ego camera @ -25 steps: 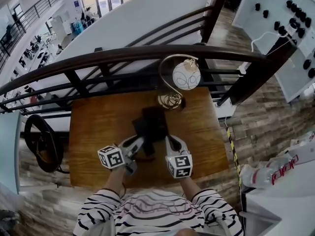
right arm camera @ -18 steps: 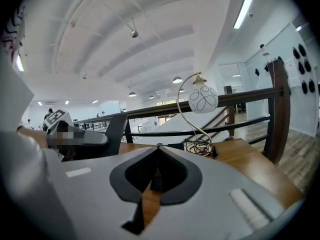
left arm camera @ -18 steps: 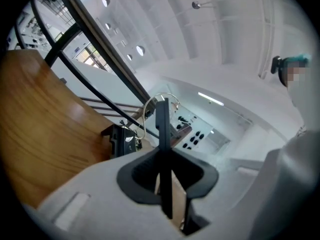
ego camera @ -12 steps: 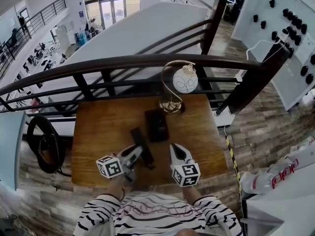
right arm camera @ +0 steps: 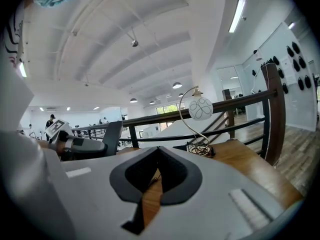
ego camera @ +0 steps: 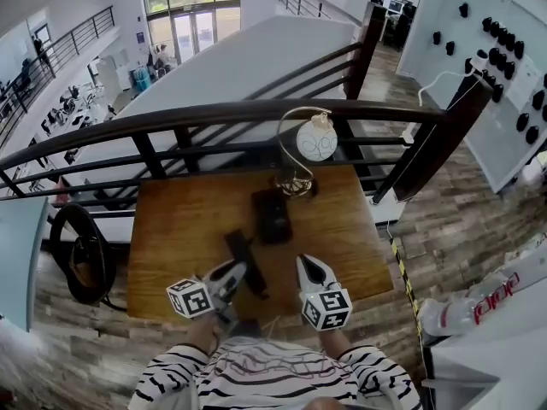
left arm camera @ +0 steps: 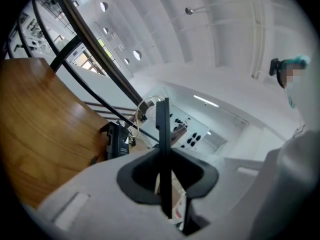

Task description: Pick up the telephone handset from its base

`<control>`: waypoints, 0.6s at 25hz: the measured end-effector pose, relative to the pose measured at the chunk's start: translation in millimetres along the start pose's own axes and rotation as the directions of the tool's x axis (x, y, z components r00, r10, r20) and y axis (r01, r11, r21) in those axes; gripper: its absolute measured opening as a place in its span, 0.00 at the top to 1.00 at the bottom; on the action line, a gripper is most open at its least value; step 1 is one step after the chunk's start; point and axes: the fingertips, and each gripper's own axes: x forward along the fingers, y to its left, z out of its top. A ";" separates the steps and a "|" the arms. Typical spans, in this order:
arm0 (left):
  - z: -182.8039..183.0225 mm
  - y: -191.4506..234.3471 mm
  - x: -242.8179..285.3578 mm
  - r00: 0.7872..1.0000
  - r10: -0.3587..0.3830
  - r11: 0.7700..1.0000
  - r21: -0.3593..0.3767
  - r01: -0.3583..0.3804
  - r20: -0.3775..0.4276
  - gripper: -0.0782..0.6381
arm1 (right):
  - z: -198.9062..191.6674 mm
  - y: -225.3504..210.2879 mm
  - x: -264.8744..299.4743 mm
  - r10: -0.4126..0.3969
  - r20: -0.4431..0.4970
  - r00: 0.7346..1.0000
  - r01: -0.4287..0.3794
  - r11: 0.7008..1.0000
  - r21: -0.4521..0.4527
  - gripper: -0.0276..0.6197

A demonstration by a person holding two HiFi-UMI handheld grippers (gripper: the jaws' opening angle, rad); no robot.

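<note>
The black telephone handset (ego camera: 243, 261) hangs over the near part of the wooden table (ego camera: 179, 220), with my left gripper (ego camera: 237, 271) shut on its near end. In the left gripper view the handset (left arm camera: 162, 129) stands edge-on between the jaws of the left gripper (left arm camera: 165, 159). The black phone base (ego camera: 272, 215) sits mid-table in front of the lamp; the base (left arm camera: 118, 141) also shows in the left gripper view. My right gripper (ego camera: 308, 266) hovers to the handset's right, shut and empty; in its own view the right gripper (right arm camera: 159, 154) has its jaws together.
A lamp with a white globe (ego camera: 316, 140) and coiled wire foot (ego camera: 295, 183) stands at the table's far edge. A dark railing (ego camera: 256, 109) runs behind the table. A black ring-shaped object (ego camera: 75, 250) is on the floor at left.
Both grippers drew back toward the person and rose a little. The handset came away from the base with the left gripper and now hangs nearer the table's front edge.
</note>
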 end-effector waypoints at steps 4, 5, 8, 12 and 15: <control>-7.3 -8.6 -12.4 1.000 0.007 1.000 0.002 -0.007 0.007 0.80 | -1.5 7.6 -16.7 0.007 0.000 1.000 -0.007 1.000 -0.006 0.96; -8.4 -9.8 -15.7 1.000 0.009 1.000 0.002 -0.009 0.010 0.80 | -1.8 9.2 -19.8 0.009 0.001 1.000 -0.009 1.000 -0.008 0.96; -12.1 -12.3 -26.2 1.000 0.016 1.000 0.005 -0.016 0.020 0.80 | -3.4 13.3 -28.4 0.010 0.003 1.000 -0.010 1.000 -0.017 0.96; -15.8 -15.8 -38.6 0.999 0.028 1.000 0.011 -0.028 0.028 0.80 | -3.5 16.9 -38.4 0.010 0.006 1.000 -0.010 1.000 -0.025 0.96; -19.3 -18.5 -47.1 0.998 0.039 0.999 0.011 -0.039 0.040 0.80 | -5.1 20.0 -46.2 0.017 -0.004 1.000 -0.018 0.999 -0.040 0.96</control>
